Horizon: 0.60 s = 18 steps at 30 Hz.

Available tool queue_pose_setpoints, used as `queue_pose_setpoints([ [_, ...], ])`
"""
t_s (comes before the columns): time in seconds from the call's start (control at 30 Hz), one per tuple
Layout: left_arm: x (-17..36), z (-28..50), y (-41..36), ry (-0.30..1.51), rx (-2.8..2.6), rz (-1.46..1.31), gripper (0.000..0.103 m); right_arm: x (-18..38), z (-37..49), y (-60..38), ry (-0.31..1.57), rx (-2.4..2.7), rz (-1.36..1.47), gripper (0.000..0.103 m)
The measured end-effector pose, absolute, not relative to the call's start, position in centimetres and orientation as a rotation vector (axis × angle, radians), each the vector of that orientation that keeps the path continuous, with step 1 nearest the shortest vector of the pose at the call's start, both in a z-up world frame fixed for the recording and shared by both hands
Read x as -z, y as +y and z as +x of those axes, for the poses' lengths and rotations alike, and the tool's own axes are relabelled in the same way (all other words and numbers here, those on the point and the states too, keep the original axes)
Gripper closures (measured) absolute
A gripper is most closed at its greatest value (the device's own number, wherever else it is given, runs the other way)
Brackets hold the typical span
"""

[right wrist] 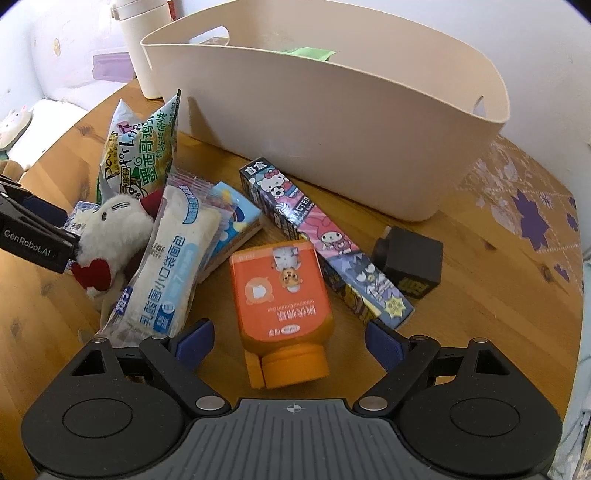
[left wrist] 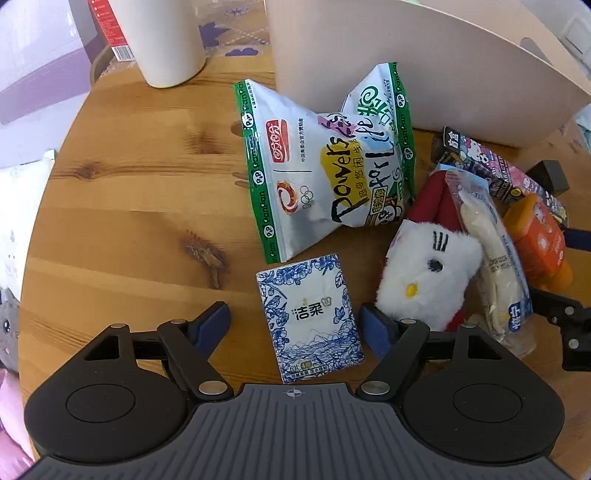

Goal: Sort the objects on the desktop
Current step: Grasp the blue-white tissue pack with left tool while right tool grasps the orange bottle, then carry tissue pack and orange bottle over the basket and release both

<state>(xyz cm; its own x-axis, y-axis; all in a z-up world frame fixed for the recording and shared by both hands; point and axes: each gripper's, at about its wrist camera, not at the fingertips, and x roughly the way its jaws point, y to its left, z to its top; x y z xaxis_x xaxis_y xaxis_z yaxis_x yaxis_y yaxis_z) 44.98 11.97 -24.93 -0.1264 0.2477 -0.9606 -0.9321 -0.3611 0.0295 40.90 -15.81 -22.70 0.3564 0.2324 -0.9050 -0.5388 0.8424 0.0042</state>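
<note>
A blue-and-white floral tissue pack (left wrist: 308, 317) lies flat on the wooden table (left wrist: 129, 192). My left gripper (left wrist: 293, 325) points down over it, open, one finger on each side and neither pad pressing it. An orange bottle (right wrist: 282, 295) lies on its side with its cap toward the camera. Around it my right gripper (right wrist: 290, 341) stands open, both pads apart from the bottle. Behind the pile stands a beige basket (right wrist: 332, 122) with something green inside.
A snack bag (left wrist: 325, 173), a white plush cat (left wrist: 428, 273), a bread packet (right wrist: 173, 266), a blue packet (right wrist: 236, 218), a long cartoon box (right wrist: 325, 236) and a black charger (right wrist: 410, 258) crowd the table. A white cup (left wrist: 166, 40) and red carton (left wrist: 110, 29) stand at the back.
</note>
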Motion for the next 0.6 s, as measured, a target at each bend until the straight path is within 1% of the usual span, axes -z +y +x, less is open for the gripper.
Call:
queue_pose_setpoints([
  [0.1, 24.9, 45.1, 11.8, 0.87, -1.676, -1.211, 0.026, 23.1, 41.1, -15.6, 1.107, -0.513, -0.317, 0.018],
  [0.17, 24.7, 45.2, 11.7, 0.864, -1.686, -1.217, 0.03, 23.2, 41.1, -15.4, 1.097, -0.515, -0.325, 0.019],
  [0.23, 24.5, 45.4, 11.7, 0.874, -1.67, -1.205, 0.04, 23.3, 41.3, -15.4, 1.093, -0.516, -0.327, 0.023],
  [0.27, 24.4, 45.5, 11.7, 0.877, -1.667, -1.203, 0.043, 23.4, 41.3, -15.4, 1.091, -0.516, -0.329, 0.029],
  [0.3, 24.3, 45.5, 11.8, 0.884, -1.656, -1.199, 0.049, 23.3, 41.4, -15.5, 1.085, -0.519, -0.324, 0.037],
  [0.33, 24.3, 45.5, 11.8, 0.887, -1.651, -1.197, 0.054, 23.2, 41.5, -15.6, 1.079, -0.526, -0.311, 0.041],
  [0.37, 24.2, 45.4, 11.8, 0.886, -1.655, -1.202, 0.056, 23.1, 41.5, -15.4, 1.077, -0.532, -0.308, 0.051],
  [0.6, 24.5, 45.5, 10.9, 0.877, -1.666, -1.24, 0.056, 22.6, 40.6, -15.5, 1.068, -0.541, -0.315, 0.052],
])
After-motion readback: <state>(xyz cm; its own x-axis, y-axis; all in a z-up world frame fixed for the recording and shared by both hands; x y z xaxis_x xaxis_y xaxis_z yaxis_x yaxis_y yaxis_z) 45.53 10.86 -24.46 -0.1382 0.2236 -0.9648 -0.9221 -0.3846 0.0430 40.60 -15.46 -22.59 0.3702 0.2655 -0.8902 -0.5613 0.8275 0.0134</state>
